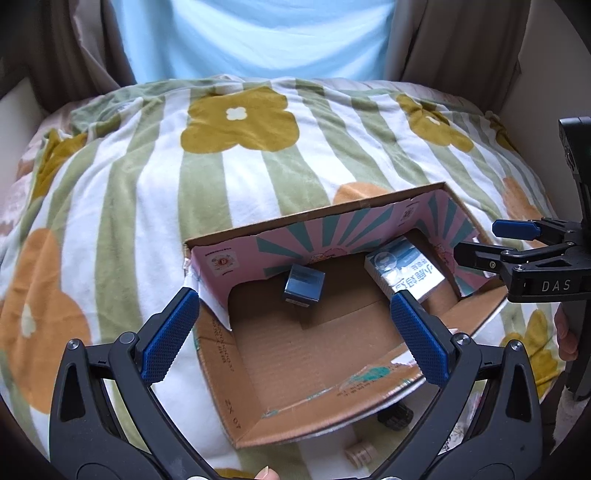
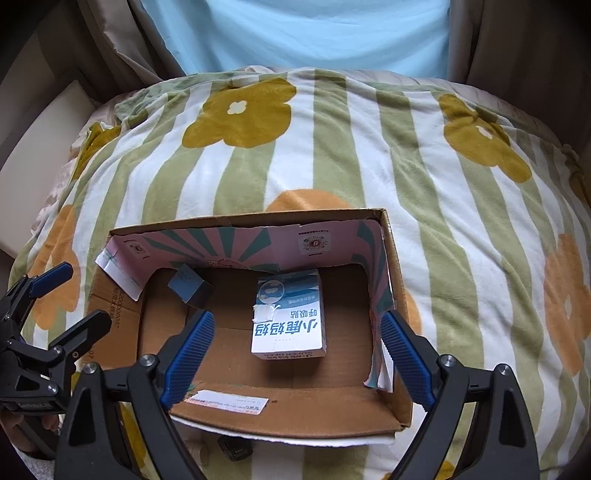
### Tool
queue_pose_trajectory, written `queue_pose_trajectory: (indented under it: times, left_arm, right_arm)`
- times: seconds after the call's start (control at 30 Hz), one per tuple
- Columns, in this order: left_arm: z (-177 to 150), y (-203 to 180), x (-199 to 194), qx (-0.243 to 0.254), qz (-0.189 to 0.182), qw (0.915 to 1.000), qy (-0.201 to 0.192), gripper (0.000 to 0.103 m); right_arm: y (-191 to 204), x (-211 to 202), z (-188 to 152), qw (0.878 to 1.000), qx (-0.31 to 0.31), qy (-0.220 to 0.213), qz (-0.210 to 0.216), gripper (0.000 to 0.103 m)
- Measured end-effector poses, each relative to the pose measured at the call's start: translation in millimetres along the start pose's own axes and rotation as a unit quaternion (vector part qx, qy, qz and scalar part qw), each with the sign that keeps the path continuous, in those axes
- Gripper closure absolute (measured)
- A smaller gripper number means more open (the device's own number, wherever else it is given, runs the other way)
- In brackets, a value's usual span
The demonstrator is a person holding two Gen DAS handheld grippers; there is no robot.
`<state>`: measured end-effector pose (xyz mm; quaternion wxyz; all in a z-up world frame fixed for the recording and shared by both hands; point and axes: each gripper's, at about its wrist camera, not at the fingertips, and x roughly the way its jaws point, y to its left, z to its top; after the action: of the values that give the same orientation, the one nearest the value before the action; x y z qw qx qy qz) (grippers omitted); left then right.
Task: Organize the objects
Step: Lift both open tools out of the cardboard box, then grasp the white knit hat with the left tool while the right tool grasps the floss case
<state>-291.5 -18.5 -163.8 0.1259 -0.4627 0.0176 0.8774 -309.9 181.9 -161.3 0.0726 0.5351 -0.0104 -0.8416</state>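
Observation:
An open cardboard box lies on a flowered blanket. Inside it, a small dark blue box stands near the far left corner. A white and blue carton with printed characters lies flat toward the right. My left gripper hangs open above the box's left half, nothing between its blue pads. My right gripper is open over the carton without touching it. Each gripper also shows at the edge of the other's view: the right gripper, the left gripper.
The green-striped blanket with yellow and orange flowers covers a rounded soft surface. A person in a light blue top sits behind it. Small items, a dark object and a pale roll, lie by the box's near edge.

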Motion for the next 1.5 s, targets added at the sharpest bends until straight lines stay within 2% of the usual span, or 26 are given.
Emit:
queue_pose_trajectory:
  times: [0.27, 0.43, 0.63, 0.8, 0.93, 1.07, 1.2, 1.33, 1.5]
  left_arm:
    - [-5, -7, -53, -0.007, 0.001, 0.9996, -0.027, 0.0]
    - [-16, -14, -93, -0.011, 0.004, 0.9989, -0.046, 0.0]
    - [-53, -26, -148, -0.007, 0.019, 0.9958, -0.089, 0.0]
    - [-91, -38, -166, -0.001, 0.019, 0.9953, -0.094, 0.0]
    - [-126, -46, -170, -0.005, 0.005, 0.995, -0.099, 0.0]
    - [-164, -58, -164, 0.015, -0.002, 0.9952, -0.097, 0.0]
    - [-200, -68, -142, 0.039, -0.006, 0.9967, -0.07, 0.0]
    - [-234, -76, -117, 0.051, -0.037, 0.9969, -0.048, 0.0]
    - [-262, -85, -91, 0.073, -0.053, 0.9955, -0.027, 0.0]
  right_arm:
    - [4, -55, -14, 0.999, -0.009, -0.04, -0.014, 0.013]
    - [4, -94, -32, 0.998, -0.006, -0.066, -0.009, 0.013]
    - [4, -131, -76, 0.995, -0.027, -0.101, -0.005, 0.013]
    - [1, -138, -123, 0.994, -0.037, -0.1, 0.027, 0.013]
    - [1, -135, -153, 0.993, -0.045, -0.1, 0.038, 0.013]
    - [2, -126, -182, 0.992, -0.064, -0.099, 0.038, 0.013]
    - [1, -112, -206, 0.992, -0.073, -0.095, 0.042, 0.013]
    - [-5, -90, -225, 0.994, -0.071, -0.079, 0.038, 0.013]
    - [-21, -64, -245, 0.995, -0.068, -0.059, 0.037, 0.013]
